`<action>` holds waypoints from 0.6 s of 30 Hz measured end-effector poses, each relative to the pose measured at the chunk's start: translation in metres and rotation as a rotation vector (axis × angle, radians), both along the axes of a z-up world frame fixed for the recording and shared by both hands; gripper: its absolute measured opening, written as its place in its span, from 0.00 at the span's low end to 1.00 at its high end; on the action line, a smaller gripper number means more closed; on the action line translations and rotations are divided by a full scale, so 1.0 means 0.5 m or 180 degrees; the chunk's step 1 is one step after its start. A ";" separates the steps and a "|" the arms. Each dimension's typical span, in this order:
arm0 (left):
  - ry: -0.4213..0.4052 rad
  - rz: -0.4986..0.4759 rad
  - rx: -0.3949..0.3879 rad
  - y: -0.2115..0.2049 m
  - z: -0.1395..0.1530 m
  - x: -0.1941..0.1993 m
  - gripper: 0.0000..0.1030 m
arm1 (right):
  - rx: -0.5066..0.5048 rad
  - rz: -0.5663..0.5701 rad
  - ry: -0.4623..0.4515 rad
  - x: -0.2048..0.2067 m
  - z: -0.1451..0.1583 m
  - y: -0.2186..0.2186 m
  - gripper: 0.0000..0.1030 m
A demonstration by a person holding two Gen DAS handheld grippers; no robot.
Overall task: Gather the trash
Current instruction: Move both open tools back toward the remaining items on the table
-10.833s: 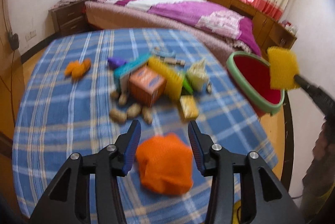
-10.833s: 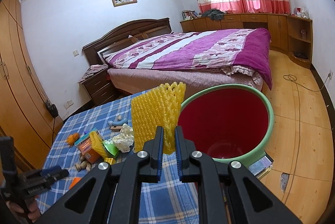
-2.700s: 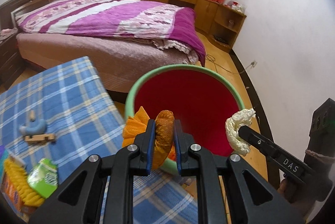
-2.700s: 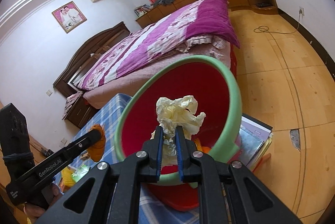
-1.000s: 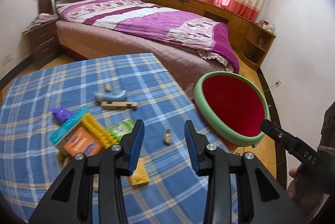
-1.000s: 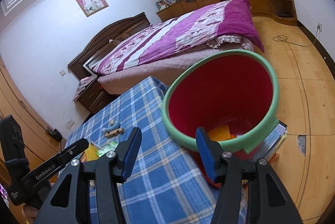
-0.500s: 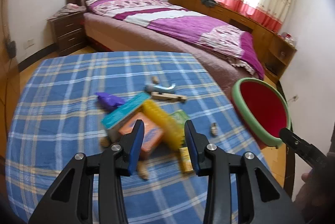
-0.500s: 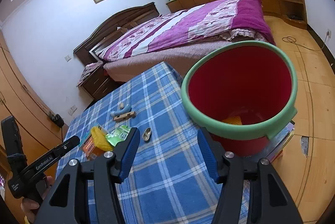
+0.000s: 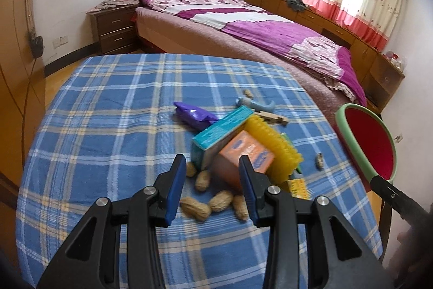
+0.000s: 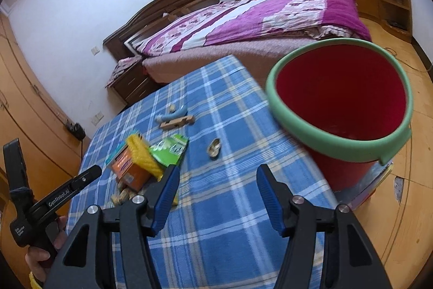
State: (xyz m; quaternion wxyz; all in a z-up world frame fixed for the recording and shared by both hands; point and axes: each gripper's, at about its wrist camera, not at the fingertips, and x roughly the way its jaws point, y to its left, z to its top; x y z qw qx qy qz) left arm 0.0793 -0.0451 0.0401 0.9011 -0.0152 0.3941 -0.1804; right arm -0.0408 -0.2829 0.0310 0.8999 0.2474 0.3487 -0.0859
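Note:
A pile of trash lies on the blue plaid table: an orange box, a teal box, a yellow foam net, a purple wrapper and several peanuts. My left gripper hovers open just in front of the orange box, with peanuts below its jaws. My right gripper is open and empty above the table, between the pile and the red bin. A green packet and a peanut shell lie ahead of it.
The green-rimmed bin stands off the table's right edge on stacked books. A blue toy and a wooden piece lie behind the pile. A bed is beyond the table; a person's hand holds the left gripper.
Both grippers have swung away from the bin toward the pile. The left one has come in low over the peanuts and the orange box. The right jaws stand slightly wider.

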 end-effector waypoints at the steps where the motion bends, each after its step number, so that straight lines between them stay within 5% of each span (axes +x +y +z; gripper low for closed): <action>1: 0.0009 0.0021 -0.0002 0.006 -0.003 0.002 0.39 | -0.0010 0.0029 0.0012 0.004 -0.001 0.006 0.60; 18: 0.0124 0.0244 -0.0037 0.077 -0.041 0.010 0.39 | -0.0159 0.0530 0.0274 0.089 -0.047 0.133 0.61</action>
